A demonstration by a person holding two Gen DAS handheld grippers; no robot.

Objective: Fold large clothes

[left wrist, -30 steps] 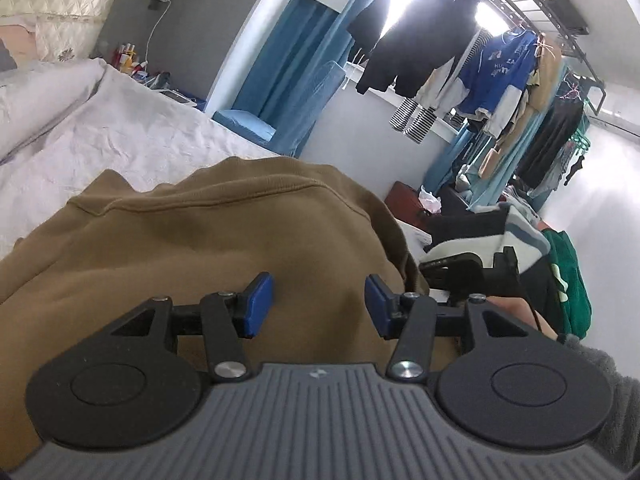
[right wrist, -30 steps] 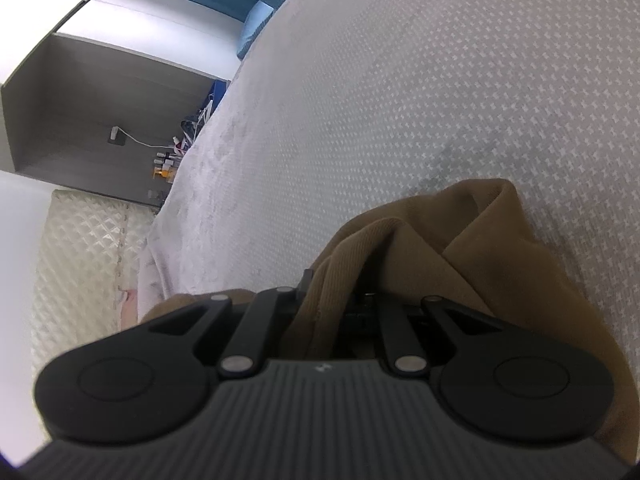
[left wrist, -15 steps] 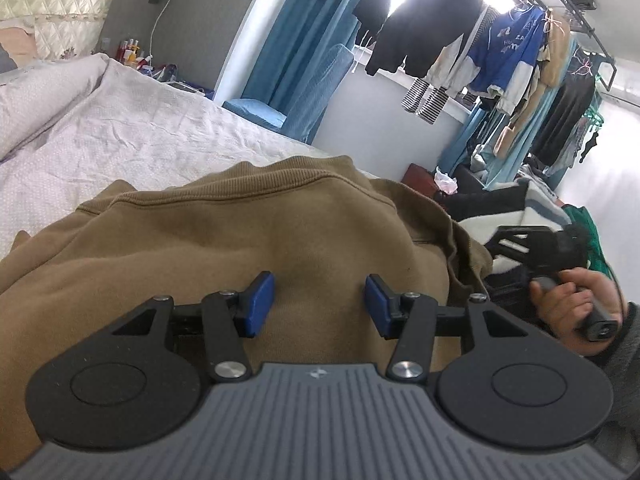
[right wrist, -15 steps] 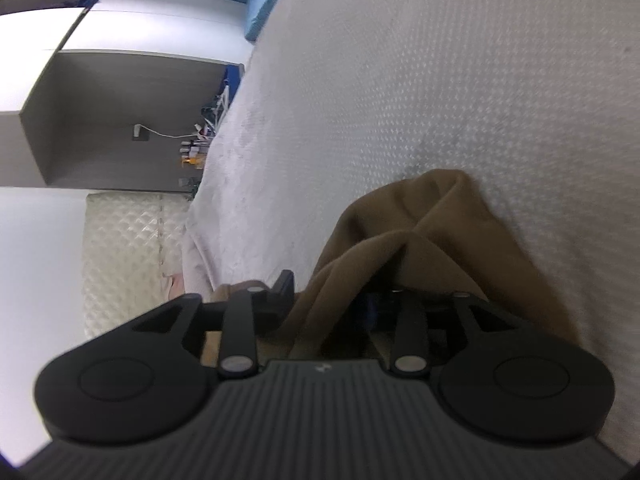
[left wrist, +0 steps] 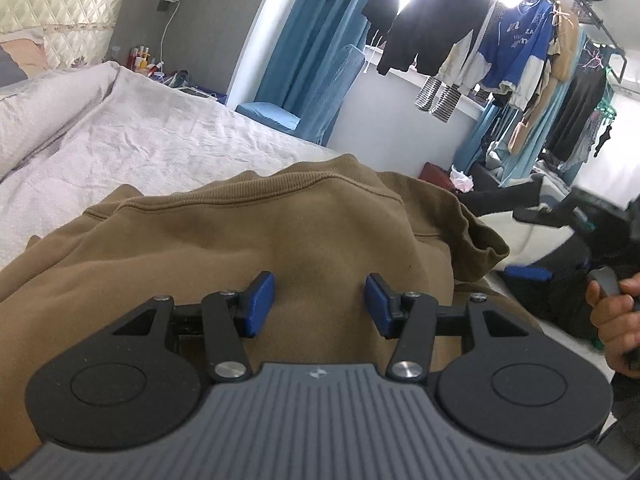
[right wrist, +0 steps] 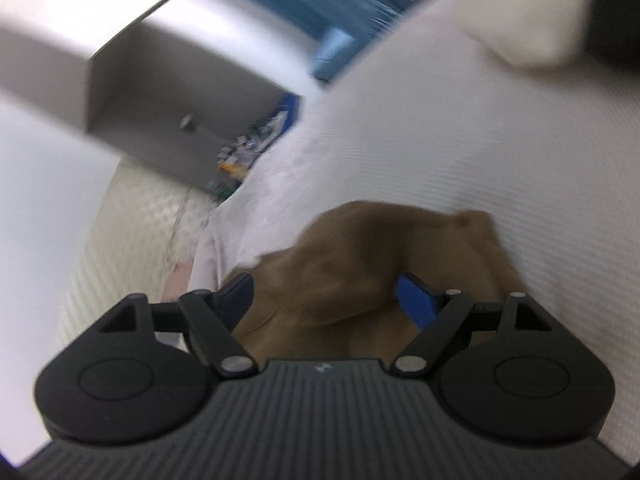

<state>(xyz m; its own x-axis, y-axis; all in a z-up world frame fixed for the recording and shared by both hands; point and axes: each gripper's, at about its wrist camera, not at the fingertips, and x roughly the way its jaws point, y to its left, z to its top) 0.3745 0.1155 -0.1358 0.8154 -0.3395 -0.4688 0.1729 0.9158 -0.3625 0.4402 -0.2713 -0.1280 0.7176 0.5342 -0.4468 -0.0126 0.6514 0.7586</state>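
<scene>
A brown sweatshirt (left wrist: 280,232) lies bunched on the white bed cover (left wrist: 140,140), its ribbed collar edge facing away from me. My left gripper (left wrist: 320,292) hovers low over its middle, blue pads apart with nothing pinched between them. My right gripper (right wrist: 324,284) is lifted off the cloth and its jaws are opening. A loose fold of the sweatshirt (right wrist: 360,240) lies beyond them, and the pads do not press on it. The right wrist view is blurred by motion. In the left wrist view the right gripper (left wrist: 536,240) shows at the right edge, held by a hand (left wrist: 612,312).
Hanging clothes (left wrist: 500,40) fill a rack at the back right, over a pile of garments (left wrist: 560,280) beside the bed. A blue curtain (left wrist: 312,40) and blue chair (left wrist: 340,88) stand behind the bed. Bottles (left wrist: 140,60) crowd a bedside table by the quilted headboard (left wrist: 60,0).
My right gripper let go of the brown fold, spread its jaws, rose and rolled away from the cloth. The fold dropped onto the bed. My left gripper stayed over the sweatshirt.
</scene>
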